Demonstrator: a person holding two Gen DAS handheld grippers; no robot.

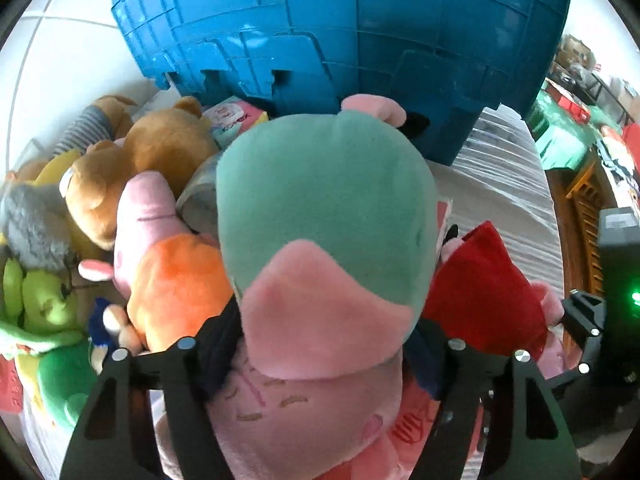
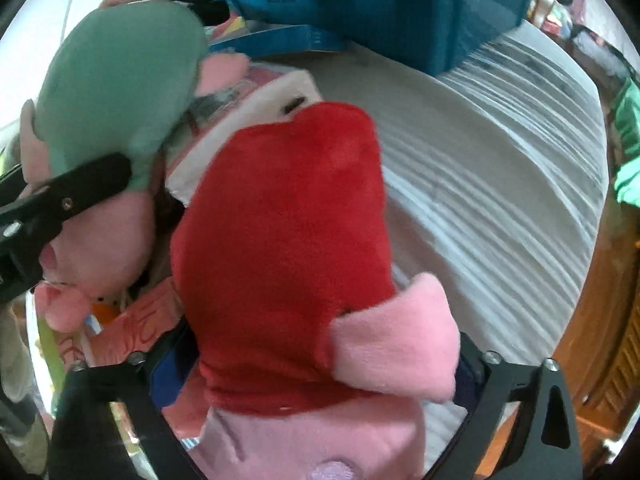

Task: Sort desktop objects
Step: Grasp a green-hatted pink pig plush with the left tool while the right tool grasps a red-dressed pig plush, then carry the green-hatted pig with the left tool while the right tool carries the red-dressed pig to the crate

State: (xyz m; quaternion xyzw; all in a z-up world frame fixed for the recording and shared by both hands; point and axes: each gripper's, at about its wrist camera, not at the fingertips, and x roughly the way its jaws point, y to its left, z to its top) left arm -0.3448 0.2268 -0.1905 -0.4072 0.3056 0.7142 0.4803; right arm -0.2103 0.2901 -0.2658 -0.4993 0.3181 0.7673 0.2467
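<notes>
Pink head of green-dress pig plush (image 1: 324, 208) right at the lens in left wrist view, wedged between the fingers of left gripper (image 1: 320, 344). Dark pads pressed into both sides of its neck, so clamped on it. Green body pointing away toward far blue crate (image 1: 340, 40), which stands at the far end of white ribbed cloth (image 1: 492, 184).

Red-dress pig plush (image 2: 280, 220) filling right wrist view, just right of the green one, the two bodies side by side and near touching. Caught between the fingers of right gripper (image 2: 312, 358), pads against its flanks, pink arm sticking out to the right; gripped, though picture blurred. Right part of cloth beside it bare.

Left of both: heap of soft toys. Orange-dress pig plush (image 1: 176, 280) touching the green one's left side, brown bear (image 1: 160, 148) farther back, grey plush (image 1: 32, 220) and green frog plush (image 1: 48, 308) at far left edge. Pastel packet (image 1: 236, 120) just in front of crate. Flat pink-and-white item under the two held pigs, type unclear.
</notes>
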